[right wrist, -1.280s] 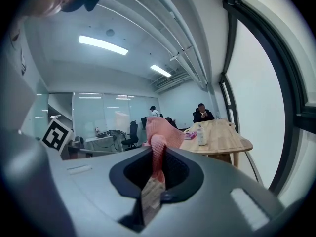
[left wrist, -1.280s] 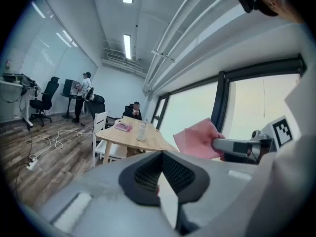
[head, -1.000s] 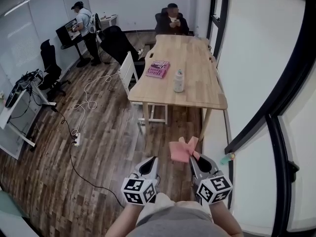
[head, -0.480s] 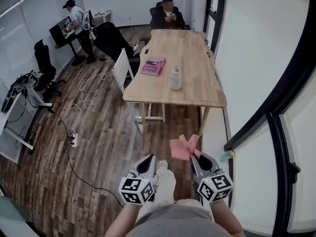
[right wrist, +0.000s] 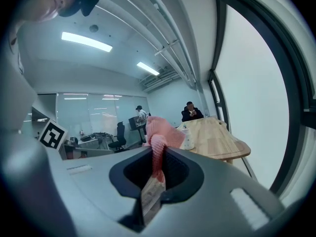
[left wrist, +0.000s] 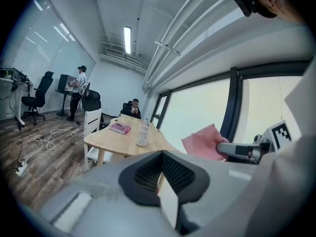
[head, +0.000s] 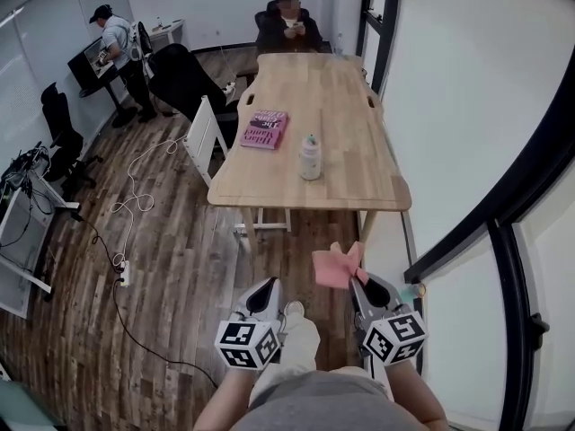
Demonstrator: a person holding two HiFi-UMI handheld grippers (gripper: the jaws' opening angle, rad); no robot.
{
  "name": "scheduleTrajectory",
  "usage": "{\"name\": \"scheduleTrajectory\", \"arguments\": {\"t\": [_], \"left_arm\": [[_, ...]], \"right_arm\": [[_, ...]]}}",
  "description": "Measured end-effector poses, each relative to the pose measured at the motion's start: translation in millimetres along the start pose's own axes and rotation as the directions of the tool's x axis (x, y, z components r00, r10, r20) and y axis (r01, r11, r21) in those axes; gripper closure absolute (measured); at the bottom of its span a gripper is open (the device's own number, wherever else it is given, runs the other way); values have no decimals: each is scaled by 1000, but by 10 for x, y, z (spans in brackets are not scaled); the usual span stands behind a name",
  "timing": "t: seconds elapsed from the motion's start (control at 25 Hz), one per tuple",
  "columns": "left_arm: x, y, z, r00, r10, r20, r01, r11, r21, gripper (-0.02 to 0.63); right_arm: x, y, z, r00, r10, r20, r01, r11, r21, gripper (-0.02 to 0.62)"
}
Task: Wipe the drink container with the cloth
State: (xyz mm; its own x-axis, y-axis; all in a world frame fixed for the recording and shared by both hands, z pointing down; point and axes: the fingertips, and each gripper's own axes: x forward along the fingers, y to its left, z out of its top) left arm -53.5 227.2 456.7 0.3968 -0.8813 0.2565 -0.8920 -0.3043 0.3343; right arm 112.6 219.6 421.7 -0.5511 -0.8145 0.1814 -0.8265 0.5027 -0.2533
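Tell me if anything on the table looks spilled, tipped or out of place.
Nothing stands out. The bottle stands upright on the table, the pink item lies flat, apart from it, and no spill shows.

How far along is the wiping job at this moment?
Done: the pink cloth is clamped in the right hand-held gripper. In hand: the approach; both grippers are short of the table, and the left hand-held gripper is shut and empty. Left: reaching the drink container, which stands upright on the table untouched, and wiping it.
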Motion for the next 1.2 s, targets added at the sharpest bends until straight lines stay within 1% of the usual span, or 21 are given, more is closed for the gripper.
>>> {"name": "scheduleTrajectory", "arguments": {"t": [0.72,0.96,1.2], "left_arm": [[1715,898,858,998,-54,-41,55,998,18,609],[2157,1130,1058,996,-74,-45,75,997,22,609],[2476,1286,1164,994,-88,-60,90,996,23,609]], "right_arm": [[1769,-732,716,998,-68,11,68,997,21,565],[2205,-906,884,996,-86,26,85,996,22,565],[2537,-1084,986,994,-104,29,103,994,27,565]]}}
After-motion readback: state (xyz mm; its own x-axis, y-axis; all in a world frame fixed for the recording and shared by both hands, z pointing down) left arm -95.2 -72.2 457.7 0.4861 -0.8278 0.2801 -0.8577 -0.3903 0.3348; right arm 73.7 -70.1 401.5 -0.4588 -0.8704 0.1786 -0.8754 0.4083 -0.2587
